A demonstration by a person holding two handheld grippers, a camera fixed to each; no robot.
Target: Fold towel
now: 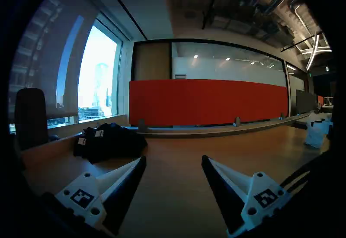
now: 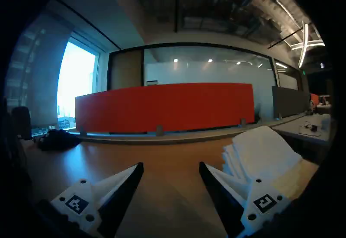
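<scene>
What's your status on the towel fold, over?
Left tool open, right tool open, both empty. White towel stack on desk by right tool, not gripped. Dark bundle far left.

In front of the left claw (image 1: 173, 157), whose fingers stand apart, the desk (image 1: 186, 151) lies bare up to the red partition (image 1: 207, 101), which closes the far edge like a wall. A black bundle (image 1: 110, 145) takes the back left part, and a white object (image 1: 318, 132) stands far to the right. In front of the right claw (image 2: 171, 164), also spread, the middle is free. A stack of white towels (image 2: 259, 153) lies just beside its right finger.
</scene>
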